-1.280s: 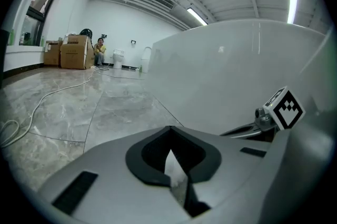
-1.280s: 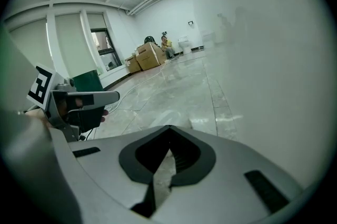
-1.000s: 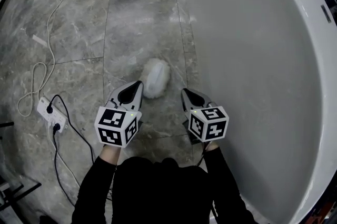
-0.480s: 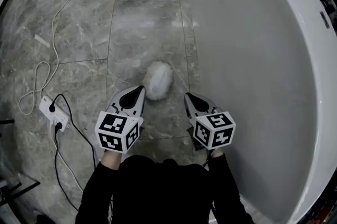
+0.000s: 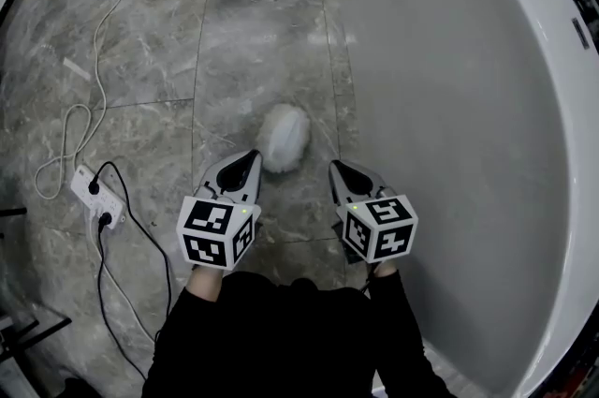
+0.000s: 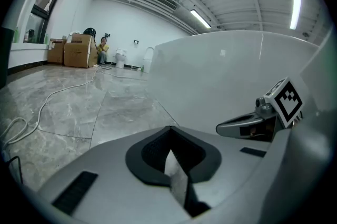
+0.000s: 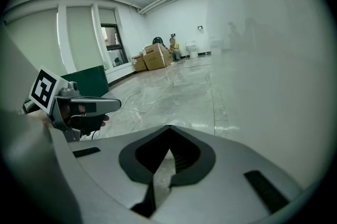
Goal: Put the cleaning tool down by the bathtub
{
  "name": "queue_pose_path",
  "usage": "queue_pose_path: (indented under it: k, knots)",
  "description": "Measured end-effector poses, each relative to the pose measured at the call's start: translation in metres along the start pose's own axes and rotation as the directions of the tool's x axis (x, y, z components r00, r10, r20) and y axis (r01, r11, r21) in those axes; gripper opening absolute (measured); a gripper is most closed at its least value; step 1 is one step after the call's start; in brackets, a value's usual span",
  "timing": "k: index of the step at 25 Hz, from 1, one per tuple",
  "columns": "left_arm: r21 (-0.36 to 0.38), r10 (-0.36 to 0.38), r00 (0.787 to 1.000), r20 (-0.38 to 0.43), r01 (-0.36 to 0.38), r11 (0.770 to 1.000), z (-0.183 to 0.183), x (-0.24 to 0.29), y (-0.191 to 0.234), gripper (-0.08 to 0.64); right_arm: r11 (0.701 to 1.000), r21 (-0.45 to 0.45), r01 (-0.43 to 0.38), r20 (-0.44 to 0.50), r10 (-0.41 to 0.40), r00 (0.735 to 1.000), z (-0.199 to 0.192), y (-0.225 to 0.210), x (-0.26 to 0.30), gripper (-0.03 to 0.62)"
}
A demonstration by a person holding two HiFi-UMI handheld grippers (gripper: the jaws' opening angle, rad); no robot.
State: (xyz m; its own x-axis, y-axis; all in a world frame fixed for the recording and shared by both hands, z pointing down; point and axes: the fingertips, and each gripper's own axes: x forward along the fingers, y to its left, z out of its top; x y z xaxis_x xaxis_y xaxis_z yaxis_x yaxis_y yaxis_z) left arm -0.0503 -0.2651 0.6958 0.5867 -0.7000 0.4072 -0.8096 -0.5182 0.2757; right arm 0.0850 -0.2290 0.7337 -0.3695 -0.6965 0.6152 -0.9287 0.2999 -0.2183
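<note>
Head view: cleaning tool [image 5: 283,138], a pale fluffy oval and somewhat blurred, lies on the marble floor [image 5: 140,68], forward of both tongs and in the gap between them. Left tongs [image 5: 246,166]: closed, tips together, nothing between them in the left gripper view. Right tongs [image 5: 341,173]: same reading in the right gripper view, tips met and empty. Neither gripper view takes in the tool; it sits below where both look. Key relation: the tool is just ahead and slightly right of the left tongs' tip, and ahead-left of the right tongs with clear floor between. Left is therefore the nearer. The tool's near edge seems to meet the left tip in the head view; contact or mere overlap in height cannot be told. Long axis runs roughly away from the person, the far end leaning a little toward the right tongs' side, about parallel to the bathtub [image 5: 449,125], whose outer wall rises just beyond the right tongs. Judgement: the tool is free of both tongs and already rests beside the tub wall, so the set-down looks complete. Any nudge or re-grip would fall to the left tongs, reaching forward and a touch right, closing across the short axis.
</note>
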Motion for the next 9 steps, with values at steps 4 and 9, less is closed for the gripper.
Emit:
queue_pose_path:
  k: [4, 9]
  knots:
    - [0.012, -0.011, 1.0, -0.01, 0.011, 1.0, -0.0018, 0.0029, -0.0048, 0.008, 1.0, -0.013, 0.003, -0.004, -0.003, 1.0, -0.0011, 0.0002, 0.0, 0.0]
    - [0.022, -0.013, 1.0, -0.008, 0.013, 1.0, 0.0003, 0.0062, -0.0054, 0.008, 1.0, -0.018, 0.003, -0.012, -0.004, 1.0, -0.0019, -0.001, 0.0023, 0.0]
